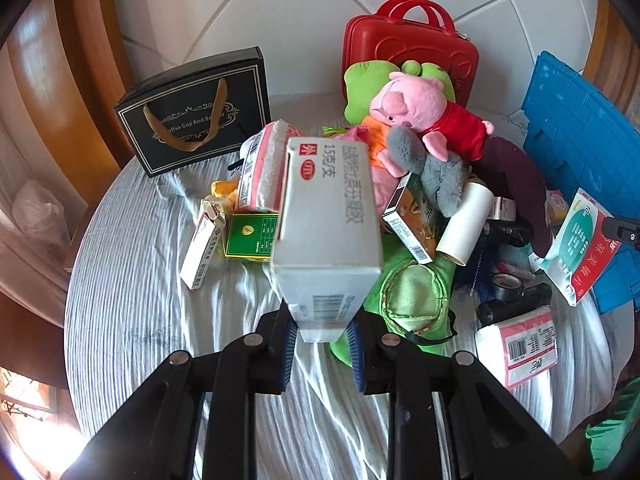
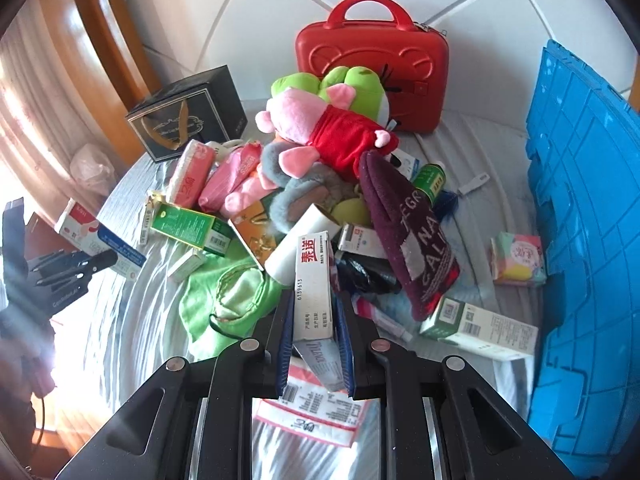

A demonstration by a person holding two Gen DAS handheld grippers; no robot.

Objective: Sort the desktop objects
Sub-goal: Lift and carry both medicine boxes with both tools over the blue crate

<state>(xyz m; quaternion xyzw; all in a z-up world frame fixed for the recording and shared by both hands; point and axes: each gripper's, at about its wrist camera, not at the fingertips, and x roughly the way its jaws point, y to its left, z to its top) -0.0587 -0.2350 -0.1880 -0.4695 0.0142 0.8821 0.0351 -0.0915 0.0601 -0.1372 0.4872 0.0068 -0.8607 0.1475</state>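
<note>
My left gripper (image 1: 324,320) is shut on the near end of a grey-white medicine box (image 1: 328,232) with a red OTC mark, held above the pile. The same box shows white and blue at the left of the right wrist view (image 2: 96,240). My right gripper (image 2: 314,320) is shut on a slim white box with red characters (image 2: 314,288), which stands on end between the blue pads. In the left wrist view that box (image 1: 580,248) shows a teal and red face at the right edge.
On a striped cloth lies a heap: pink pig plush (image 2: 320,124), green frog plush (image 2: 352,80), maroon knit piece (image 2: 404,232), green cloth (image 2: 236,296), tissue packs, several small boxes. Red case (image 2: 372,64) and black gift bag (image 1: 196,112) stand behind. Blue crate (image 2: 584,240) at right.
</note>
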